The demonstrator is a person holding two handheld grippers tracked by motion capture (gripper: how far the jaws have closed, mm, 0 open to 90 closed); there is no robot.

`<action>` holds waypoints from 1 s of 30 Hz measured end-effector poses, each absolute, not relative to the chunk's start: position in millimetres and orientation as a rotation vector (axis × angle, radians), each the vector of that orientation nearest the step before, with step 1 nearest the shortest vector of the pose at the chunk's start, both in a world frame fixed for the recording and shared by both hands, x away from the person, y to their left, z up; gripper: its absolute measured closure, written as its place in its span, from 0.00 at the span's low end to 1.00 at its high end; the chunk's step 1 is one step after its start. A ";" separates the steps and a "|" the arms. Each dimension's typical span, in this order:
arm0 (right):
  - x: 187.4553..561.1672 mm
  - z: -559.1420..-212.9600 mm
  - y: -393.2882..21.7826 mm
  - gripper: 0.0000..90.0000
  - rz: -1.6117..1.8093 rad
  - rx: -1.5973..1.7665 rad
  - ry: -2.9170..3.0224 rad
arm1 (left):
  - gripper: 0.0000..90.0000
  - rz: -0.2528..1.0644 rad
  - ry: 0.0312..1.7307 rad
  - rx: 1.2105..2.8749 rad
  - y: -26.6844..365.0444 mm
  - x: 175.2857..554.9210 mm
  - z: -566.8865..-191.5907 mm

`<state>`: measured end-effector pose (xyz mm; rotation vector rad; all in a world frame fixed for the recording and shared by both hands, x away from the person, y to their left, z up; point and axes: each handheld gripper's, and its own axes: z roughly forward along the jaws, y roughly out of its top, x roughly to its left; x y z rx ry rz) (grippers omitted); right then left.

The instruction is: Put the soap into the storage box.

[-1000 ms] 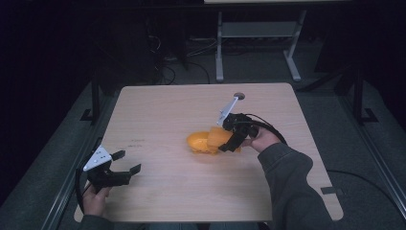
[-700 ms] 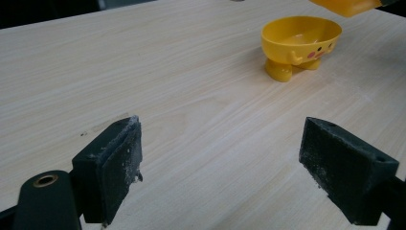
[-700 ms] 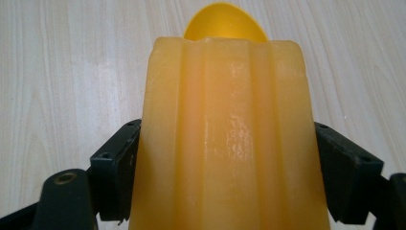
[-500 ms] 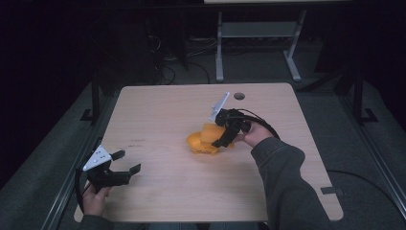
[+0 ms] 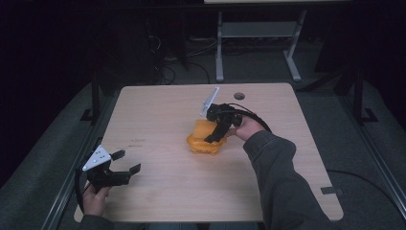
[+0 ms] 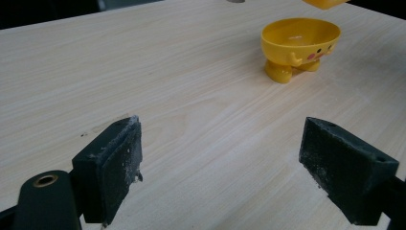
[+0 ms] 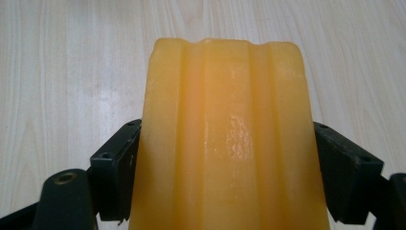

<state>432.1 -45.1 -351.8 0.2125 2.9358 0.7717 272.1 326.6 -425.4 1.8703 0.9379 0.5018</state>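
orange block [image 7: 225, 139] sits clamped in right gripper [image 7: 225, 177], seemingly above bowl [image 6: 299, 45].

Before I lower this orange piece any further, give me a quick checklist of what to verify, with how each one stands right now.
1. Right gripper clamped on the orange piece: ok, a jaw presses each side.
2. Yellow bowl upright on its feet, mouth up: ok.
3. Bowl's inside free of objects: ok, as far as the left gripper view shows.
4. Orange piece lined up over the bowl: cannot tell, they overlap in the high view.
5. Left gripper out of the way: ok, open, at the near left edge of the table.
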 end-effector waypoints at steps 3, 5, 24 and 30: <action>433.9 -352.7 -43.0 0.23 0.792 0.210 2.940 | 0.16 0.502 0.938 1.870 326.6 272.1 -425.4; 436.0 -355.7 -39.8 0.23 0.799 0.214 2.945 | 0.16 0.502 0.937 1.871 326.5 272.1 -425.5; 445.0 -378.9 -23.1 0.23 0.764 0.210 3.010 | 0.16 0.499 0.942 1.866 326.7 272.1 -425.8; 447.0 -385.9 -21.1 0.23 0.764 0.209 3.027 | 0.16 0.502 0.942 1.871 327.1 272.2 -425.7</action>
